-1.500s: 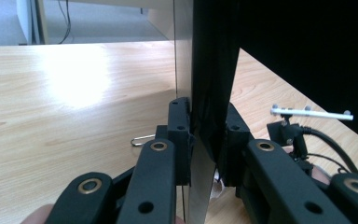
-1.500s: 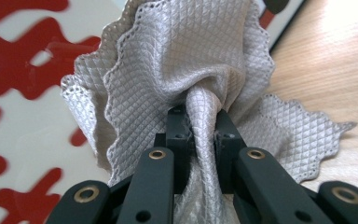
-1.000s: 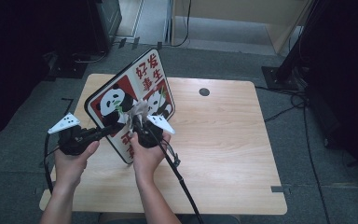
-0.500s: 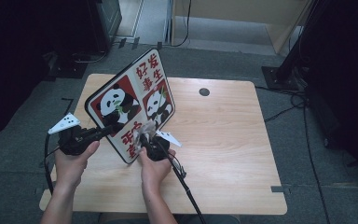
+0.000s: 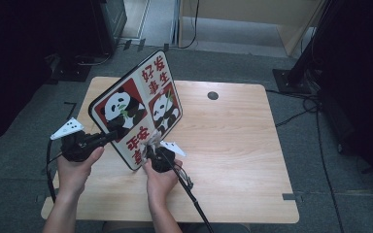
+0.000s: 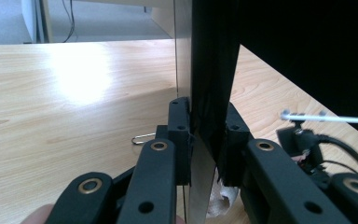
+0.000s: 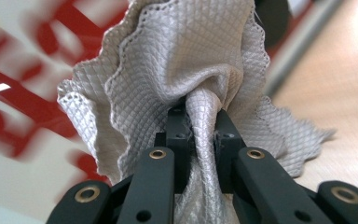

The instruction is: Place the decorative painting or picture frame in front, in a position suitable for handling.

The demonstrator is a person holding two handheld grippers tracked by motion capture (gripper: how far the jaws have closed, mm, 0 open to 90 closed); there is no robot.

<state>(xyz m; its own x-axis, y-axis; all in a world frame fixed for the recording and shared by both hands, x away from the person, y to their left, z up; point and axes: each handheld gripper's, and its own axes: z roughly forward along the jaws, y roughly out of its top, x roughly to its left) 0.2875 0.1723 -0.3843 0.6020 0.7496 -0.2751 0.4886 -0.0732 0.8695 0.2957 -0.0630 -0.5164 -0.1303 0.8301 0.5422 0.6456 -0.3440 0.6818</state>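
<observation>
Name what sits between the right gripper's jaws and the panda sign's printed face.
A bunched grey cloth: the right gripper pinches its twisted middle, and its folds spread against the panda sign, seen in the right gripper view.

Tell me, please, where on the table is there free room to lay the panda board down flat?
The right half of the table, from the cable hole down to the near edge, is bare wood. It is crowded at the near left: the panda board, both grippers, the grey cloth and a small paper clip.
</observation>
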